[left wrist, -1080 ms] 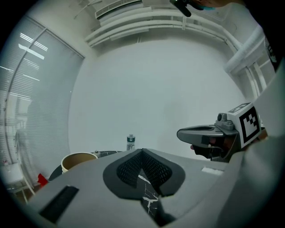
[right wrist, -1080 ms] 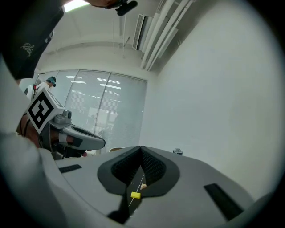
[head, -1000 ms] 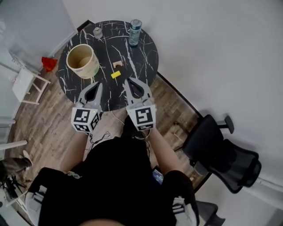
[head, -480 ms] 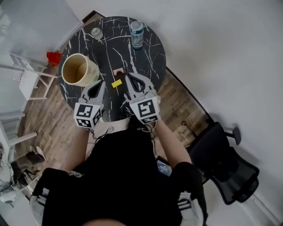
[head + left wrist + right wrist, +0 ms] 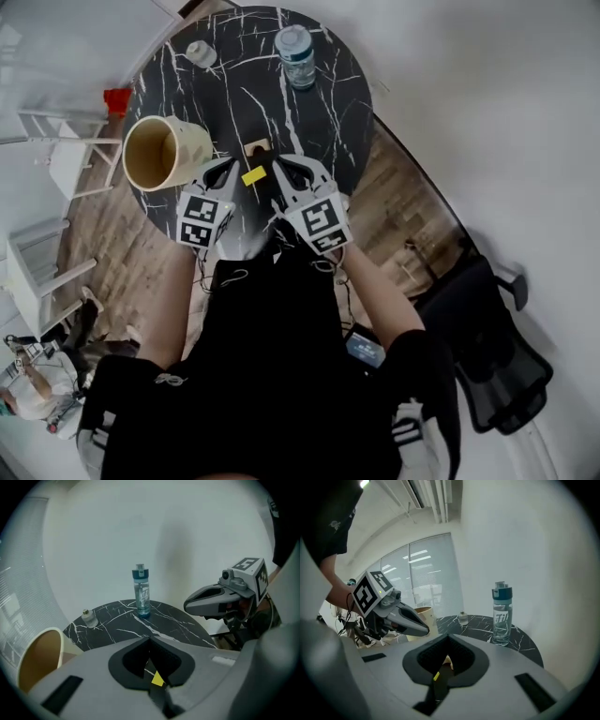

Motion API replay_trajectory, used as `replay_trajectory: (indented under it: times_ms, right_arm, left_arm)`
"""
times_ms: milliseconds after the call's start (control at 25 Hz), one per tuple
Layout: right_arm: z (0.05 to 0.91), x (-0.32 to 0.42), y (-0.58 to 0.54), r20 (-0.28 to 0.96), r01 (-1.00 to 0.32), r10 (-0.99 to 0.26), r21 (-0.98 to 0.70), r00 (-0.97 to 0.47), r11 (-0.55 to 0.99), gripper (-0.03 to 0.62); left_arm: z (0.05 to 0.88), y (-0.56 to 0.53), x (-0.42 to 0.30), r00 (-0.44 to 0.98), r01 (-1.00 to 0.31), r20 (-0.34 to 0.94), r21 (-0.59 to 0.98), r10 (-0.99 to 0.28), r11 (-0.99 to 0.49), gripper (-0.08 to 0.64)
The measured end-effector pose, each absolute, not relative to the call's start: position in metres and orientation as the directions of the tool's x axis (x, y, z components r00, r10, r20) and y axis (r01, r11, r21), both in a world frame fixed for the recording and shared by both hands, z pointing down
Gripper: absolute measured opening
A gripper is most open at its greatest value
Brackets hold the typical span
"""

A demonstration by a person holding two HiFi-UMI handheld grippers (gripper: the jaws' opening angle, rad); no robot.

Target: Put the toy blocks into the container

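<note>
Within the last second both grippers have been brought down and forward from the near edge of the tabletop [image 5: 328, 112]. The left gripper [image 5: 227, 171] and the right gripper [image 5: 286, 169] are now set on either side of the yellow block [image 5: 253, 175], close beside it, with neither seen to touch it. The blocks and the container [image 5: 199, 148] have not been shifted on the tabletop in that time. The approach can therefore be judged nearly complete, with the first pick not yet begun.

The yellow block is found lying flat near the middle of the tabletop. A tan block [image 5: 256, 147] is seen just beyond it, and the open container is placed to the left of both, with nothing made out inside. A water bottle [image 5: 298, 56] and a small jar [image 5: 198, 53] are left standing at the far edge, well apart from the blocks.

In the left gripper view the jaws are seen brought together at their tips, with nothing clamped between them; only a corner of the yellow block is glimpsed below, through the gap behind the tips. The right jaws are likewise pressed together and empty, with both blocks visible beneath them. It is judged that one pair of jaws must be parted before a block can be taken.
</note>
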State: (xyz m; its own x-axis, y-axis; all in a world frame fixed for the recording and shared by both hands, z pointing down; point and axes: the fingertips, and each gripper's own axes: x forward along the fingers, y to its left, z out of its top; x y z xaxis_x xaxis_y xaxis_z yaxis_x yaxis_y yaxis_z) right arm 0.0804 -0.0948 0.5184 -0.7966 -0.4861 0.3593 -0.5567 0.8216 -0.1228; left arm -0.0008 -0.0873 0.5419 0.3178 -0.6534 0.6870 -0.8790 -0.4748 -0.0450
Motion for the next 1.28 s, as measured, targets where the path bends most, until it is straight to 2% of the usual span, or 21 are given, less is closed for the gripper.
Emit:
replay_trajectory:
  times_ms: [200,560,680,840,1280]
  right_arm:
    - [0.536,0.074,-0.099,0.382,-0.583,-0.501,-0.137,-0.777,0.801,-0.003]
    - [0.553,0.089,-0.090,0.412,-0.702,-0.588,-0.222,-0.697,0.677,-0.003]
    - [0.559,0.096,-0.088,0.424,-0.728,-0.606,-0.234,-0.673,0.644,-0.003]
    - [0.565,0.110,-0.084,0.431,-0.758,-0.632,-0.250,-0.644,0.603,-0.003]
    - [0.572,0.128,-0.088,0.435,-0.787,-0.658,-0.277,-0.614,0.551,-0.003]
  left_arm:
    - [0.578,-0.103,-0.005,0.315,-0.819,0.768,-0.076,-0.558,-0.569,0.000]
    - [0.635,-0.116,0.003,0.277,-0.626,0.890,-0.119,-0.362,-0.771,0.002]
    - [0.655,-0.118,0.006,0.242,-0.566,0.922,-0.120,-0.303,-0.815,0.070]
    - [0.673,-0.122,0.010,0.206,-0.520,0.940,-0.130,-0.272,-0.844,0.081]
    - [0.704,-0.130,0.012,0.151,-0.498,0.969,-0.097,-0.196,-0.862,0.080]
